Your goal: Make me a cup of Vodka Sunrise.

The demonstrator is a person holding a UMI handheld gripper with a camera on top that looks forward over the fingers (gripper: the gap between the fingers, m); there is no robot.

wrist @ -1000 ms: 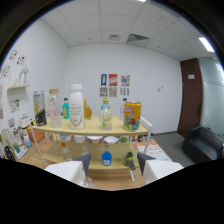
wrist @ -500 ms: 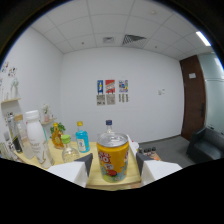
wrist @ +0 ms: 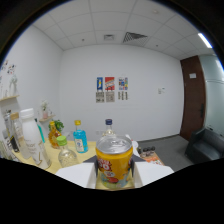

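Observation:
A yellow drink can (wrist: 114, 162) with a silver top stands on the wooden shelf top (wrist: 90, 148), right between my two white fingers. My gripper (wrist: 114, 172) is open around it, and the dark pads (wrist: 92, 164) sit close against the can's sides. A clear bottle with a blue cap (wrist: 108, 127) rises just behind the can. To the left beyond the fingers stand a blue bottle with a yellow cap (wrist: 80, 140), a round clear bottle with a green cap (wrist: 65, 154), an amber bottle (wrist: 54, 134) and a tall white bottle (wrist: 31, 137).
A white shelf unit (wrist: 7, 120) with small items stands at the far left. Posters (wrist: 110, 89) hang on the white wall behind. A brown door (wrist: 192, 97) and a dark armchair (wrist: 206, 145) are to the right.
The gripper has moved forward and right along the shelf. The yellow can has grown from a small item beyond the fingers to filling the gap between them.

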